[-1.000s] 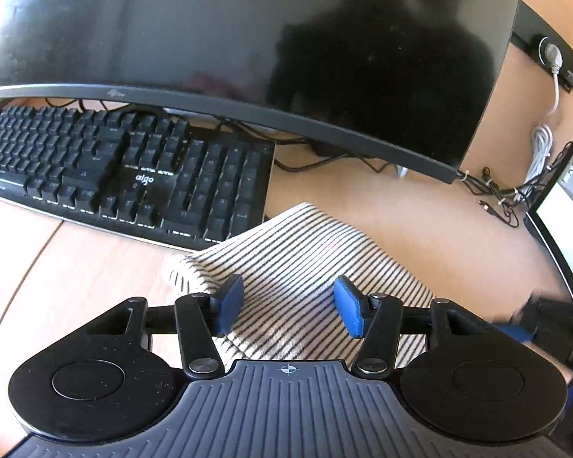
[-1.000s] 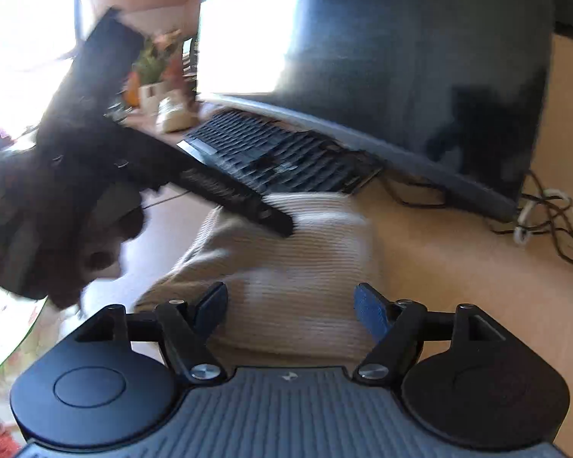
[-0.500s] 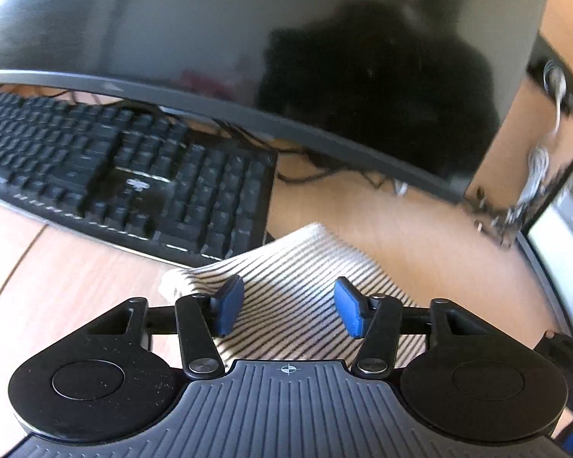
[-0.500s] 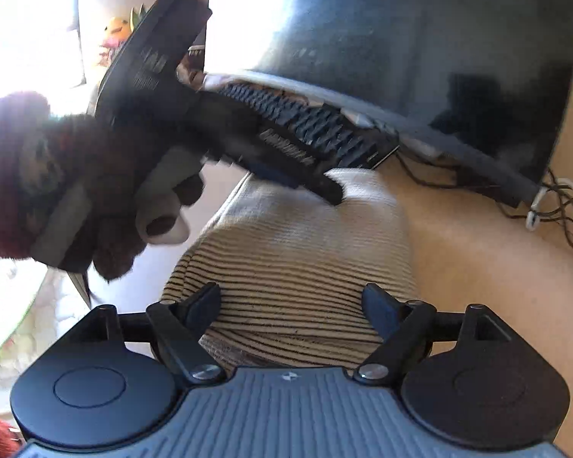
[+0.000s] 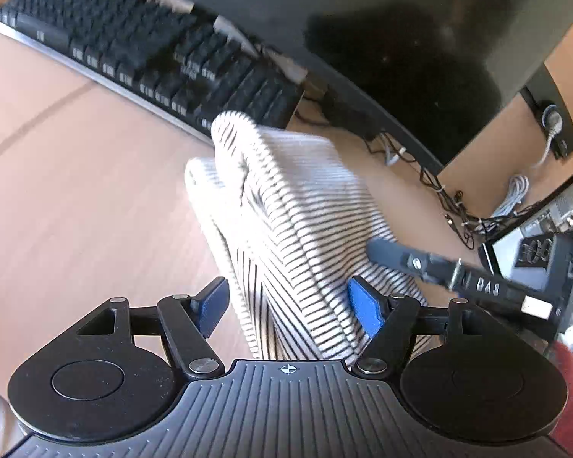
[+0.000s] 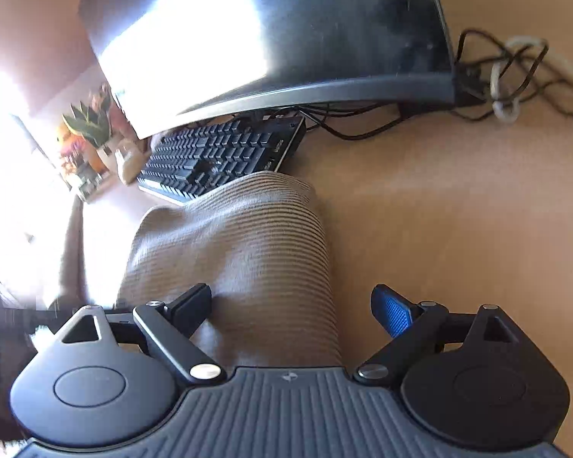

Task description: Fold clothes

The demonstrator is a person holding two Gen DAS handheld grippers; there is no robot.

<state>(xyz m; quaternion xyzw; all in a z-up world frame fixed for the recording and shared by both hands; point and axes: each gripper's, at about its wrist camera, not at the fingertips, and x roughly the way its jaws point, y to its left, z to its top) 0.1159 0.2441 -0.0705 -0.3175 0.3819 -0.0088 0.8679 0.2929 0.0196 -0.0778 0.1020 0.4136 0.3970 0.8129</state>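
Note:
The striped cream garment (image 5: 305,206) lies folded on the wooden desk (image 5: 95,191), its far end against the keyboard. My left gripper (image 5: 288,307) straddles its near end with the jaws opening; the left pad stands clear of the cloth and the right pad is at its edge. A finger of my right gripper (image 5: 420,263) lies over the garment's right side. In the right wrist view the garment (image 6: 248,248) runs between the jaws of my right gripper (image 6: 294,309), which are opening; the blue right pad (image 6: 393,313) is well clear over bare desk.
A black keyboard (image 5: 133,49) and a curved monitor (image 5: 382,19) stand just behind the garment. Tangled cables (image 5: 458,213) and a wall socket (image 5: 554,122) are at the right. A potted plant (image 6: 91,122) sits far left. A red sleeve (image 5: 569,381) shows bottom right.
Both grippers have rolled and dropped closer to the garment, and both pairs of jaws stand wider. The left gripper has left the middle of the right wrist view.

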